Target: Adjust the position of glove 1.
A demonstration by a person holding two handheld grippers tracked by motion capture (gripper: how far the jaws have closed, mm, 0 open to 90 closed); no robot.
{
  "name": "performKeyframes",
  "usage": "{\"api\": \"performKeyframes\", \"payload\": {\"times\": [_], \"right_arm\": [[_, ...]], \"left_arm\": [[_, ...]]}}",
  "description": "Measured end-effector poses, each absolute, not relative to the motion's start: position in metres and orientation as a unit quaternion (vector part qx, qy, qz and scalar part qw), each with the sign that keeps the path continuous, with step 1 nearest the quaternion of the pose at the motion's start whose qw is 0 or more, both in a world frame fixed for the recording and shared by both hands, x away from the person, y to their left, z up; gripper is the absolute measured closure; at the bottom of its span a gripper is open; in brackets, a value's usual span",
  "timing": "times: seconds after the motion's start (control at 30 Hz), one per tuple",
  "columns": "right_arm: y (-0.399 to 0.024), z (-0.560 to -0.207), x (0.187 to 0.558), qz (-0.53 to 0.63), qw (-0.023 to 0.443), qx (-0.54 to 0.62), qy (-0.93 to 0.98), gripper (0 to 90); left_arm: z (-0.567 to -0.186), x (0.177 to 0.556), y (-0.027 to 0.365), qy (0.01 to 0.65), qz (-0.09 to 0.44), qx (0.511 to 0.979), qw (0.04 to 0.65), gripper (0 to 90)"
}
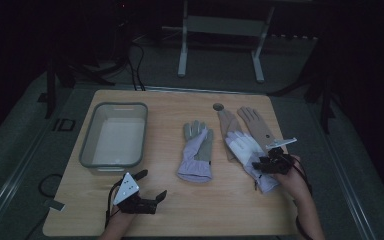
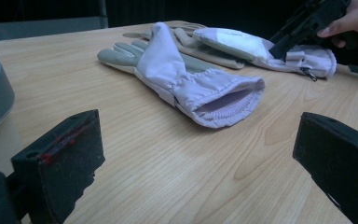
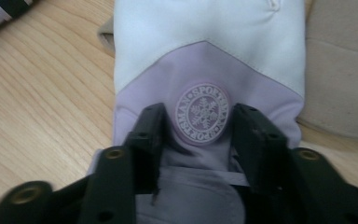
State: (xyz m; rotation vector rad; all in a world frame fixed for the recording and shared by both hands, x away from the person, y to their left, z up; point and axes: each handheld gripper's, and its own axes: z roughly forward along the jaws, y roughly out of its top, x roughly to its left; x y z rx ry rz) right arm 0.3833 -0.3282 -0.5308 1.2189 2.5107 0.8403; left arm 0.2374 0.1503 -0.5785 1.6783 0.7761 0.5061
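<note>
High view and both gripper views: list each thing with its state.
Bin: upright, empty.
Middle glove: flat on table, cuff open, untouched.
Right glove: lies across tan gloves, right gripper pinching its cuff fabric.
Left gripper: open, holds nothing.

4 gloves: 2 lilac (image 1: pixel 196 152) (image 1: pixel 250 155), 2 tan (image 1: pixel 255 126) (image 1: pixel 226 124), 1 grey tub (image 1: pixel 114 136), 2 grippers (image 1: pixel 152 186) (image 1: pixel 260 164)

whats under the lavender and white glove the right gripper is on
The lavender and white glove lies across two tan gloves, whose fingers and part of the palms show. Their cuffs and the table beneath are covered. The right gripper straddles its round badge.
</note>
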Motion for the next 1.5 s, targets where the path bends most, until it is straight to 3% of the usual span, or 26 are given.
{"api": "performKeyframes", "payload": {"times": [0.2, 0.3, 0.5, 0.73, 1.03, 1.3, 1.5], "right_arm": [[-0.323, -0.527, 0.374, 0.294, 0.126, 0.442, 0.838, 74.5], [-0.323, -0.518, 0.369, 0.305, 0.14, 0.461, 0.822, 77.6], [-0.315, -0.488, 0.353, 0.348, 0.159, 0.488, 0.785, 78.3], [-0.276, -0.465, 0.346, 0.37, 0.17, 0.496, 0.767, 78.3], [-0.218, -0.45, 0.347, 0.41, 0.152, 0.51, 0.741, 77.7], [-0.157, -0.451, 0.35, 0.435, 0.12, 0.519, 0.726, 77.6], [-0.135, -0.469, 0.35, 0.447, 0.1, 0.553, 0.696, 77.6]], "left_arm": [[-0.578, 0.237, 0.15, 0.333, 0.217, 0.716, 0.575, 1.8], [-0.579, 0.237, 0.15, 0.333, 0.219, 0.715, 0.575, 1.9], [-0.578, 0.237, 0.15, 0.332, 0.221, 0.716, 0.574, 1.9], [-0.578, 0.236, 0.147, 0.323, 0.224, 0.719, 0.573, 1.8], [-0.574, 0.236, 0.143, 0.311, 0.226, 0.717, 0.582, 1.8], [-0.571, 0.238, 0.143, 0.307, 0.227, 0.712, 0.589, 1.9], [-0.57, 0.239, 0.142, 0.305, 0.226, 0.711, 0.593, 1.9]]}}
